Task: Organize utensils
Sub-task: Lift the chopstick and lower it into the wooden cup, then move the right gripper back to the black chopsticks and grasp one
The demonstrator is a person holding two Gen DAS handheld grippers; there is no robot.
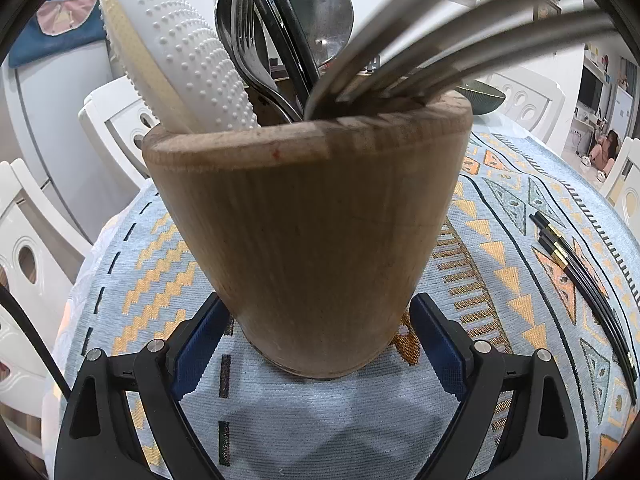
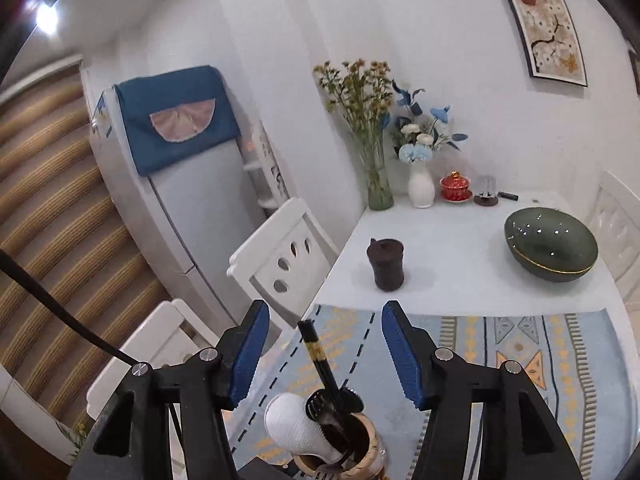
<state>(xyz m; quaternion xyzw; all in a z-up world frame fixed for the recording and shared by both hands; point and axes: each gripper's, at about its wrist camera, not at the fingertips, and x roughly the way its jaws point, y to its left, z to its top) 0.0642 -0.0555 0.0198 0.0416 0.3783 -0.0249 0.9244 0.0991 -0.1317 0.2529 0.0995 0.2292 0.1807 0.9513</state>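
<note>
While the left claw [image 1: 316, 344] squeezes the bottom of the wooden cup [image 1: 308, 216] with a blue pad on each side, the right claw [image 2: 324, 356] hangs above the cup with its fingers apart and nothing pressed between them. A black chopstick [image 2: 320, 360] stands in the cup, and its top pokes up into the gap between the right claw's blue pads without touching either one.

The cup is already crowded. A white bumpy rice scoop [image 1: 176, 56], forks [image 1: 248, 36] and a big spoon [image 1: 324, 16] are all in it, right in front of the left claw.

If the right claw moves sideways, a pad could knock the chopstick and tip it out. The cup looks top-heavy, so if the left claw lets go too fast, it might wobble.

More black chopsticks [image 1: 580, 280] lie on the patterned cloth [image 1: 280, 420], off to the right of the left claw. They still need picking up, and they are thin, so they could slip.
</note>
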